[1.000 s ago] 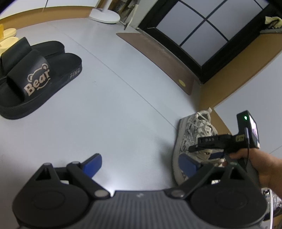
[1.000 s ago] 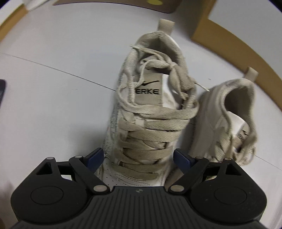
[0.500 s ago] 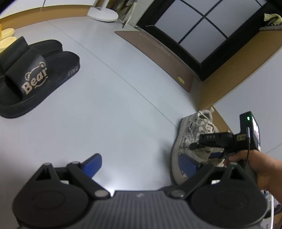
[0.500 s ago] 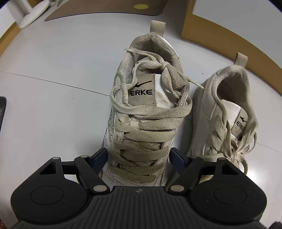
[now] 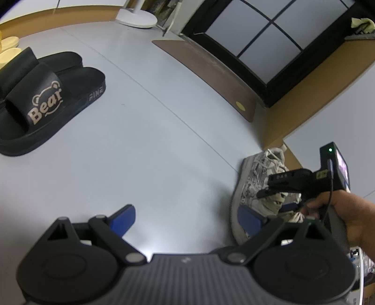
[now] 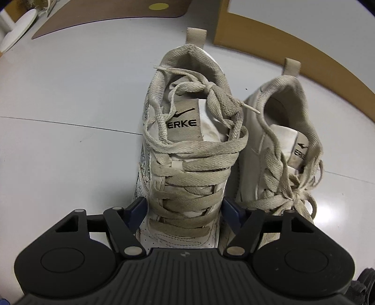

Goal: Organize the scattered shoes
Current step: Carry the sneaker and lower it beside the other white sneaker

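Wide bare floor (image 5: 164, 145) lies open between the black slippers (image 5: 46, 101) and the sneakers. The second sneaker (image 6: 281, 145) crowds the laced sneaker (image 6: 187, 164), wooden skirting (image 6: 293, 47) close behind.

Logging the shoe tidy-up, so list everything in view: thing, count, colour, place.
sneakers: two, off-white, side by side near the wall corner.
black slides: two, black with tan Bear print, paired on the floor, far left.
yellow slippers: two, pale yellow, beyond the slides.
brown mat: one, before the dark glass door.
fan base: one, white, far floor.
left gripper: fingers open, nothing between them.
right gripper: jaws closing, fingers either side of the left sneaker.
hand: one, holding the right gripper.
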A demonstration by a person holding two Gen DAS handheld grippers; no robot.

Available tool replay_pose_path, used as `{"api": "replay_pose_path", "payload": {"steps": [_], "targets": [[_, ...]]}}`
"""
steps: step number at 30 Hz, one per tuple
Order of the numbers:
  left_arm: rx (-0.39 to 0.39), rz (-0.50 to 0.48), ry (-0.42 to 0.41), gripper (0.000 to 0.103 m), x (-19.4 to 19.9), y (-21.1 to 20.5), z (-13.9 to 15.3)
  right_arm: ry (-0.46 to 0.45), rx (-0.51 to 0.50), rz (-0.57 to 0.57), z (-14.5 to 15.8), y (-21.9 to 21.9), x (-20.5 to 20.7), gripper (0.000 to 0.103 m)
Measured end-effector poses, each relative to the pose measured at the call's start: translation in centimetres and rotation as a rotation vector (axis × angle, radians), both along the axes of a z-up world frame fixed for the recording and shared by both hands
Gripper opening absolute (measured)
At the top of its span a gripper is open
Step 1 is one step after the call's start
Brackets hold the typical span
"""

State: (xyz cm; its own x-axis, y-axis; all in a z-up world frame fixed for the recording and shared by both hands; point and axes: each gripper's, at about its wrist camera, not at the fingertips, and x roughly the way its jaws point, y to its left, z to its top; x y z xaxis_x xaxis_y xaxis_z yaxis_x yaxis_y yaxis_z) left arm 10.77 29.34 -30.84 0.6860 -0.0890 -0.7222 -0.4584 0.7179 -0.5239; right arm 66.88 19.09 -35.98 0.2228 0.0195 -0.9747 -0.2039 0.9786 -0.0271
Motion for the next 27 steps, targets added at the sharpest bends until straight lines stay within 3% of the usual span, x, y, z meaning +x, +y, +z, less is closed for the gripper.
{"api": "replay_pose_path", "payload": {"steps": [10, 19, 27], "targets": [[-0.007, 0.026, 0.007, 0.095, 0.3, -1.1, -0.1, 0.019, -0.009, 0.002, 0.4, 2.2, 1.7, 0.072], [-0.001, 0.018, 0.008, 0.095, 0.8, -1.2, 0.1, 0.029, -0.024, -0.016, 2.1, 4.2, -0.4, 0.073], [0.022, 0.005, 0.008, 0.095, 1.9, -2.0, 0.4, 0.031, 0.031, 0.092, 6.4, 5.8, -2.6, 0.074]]}}
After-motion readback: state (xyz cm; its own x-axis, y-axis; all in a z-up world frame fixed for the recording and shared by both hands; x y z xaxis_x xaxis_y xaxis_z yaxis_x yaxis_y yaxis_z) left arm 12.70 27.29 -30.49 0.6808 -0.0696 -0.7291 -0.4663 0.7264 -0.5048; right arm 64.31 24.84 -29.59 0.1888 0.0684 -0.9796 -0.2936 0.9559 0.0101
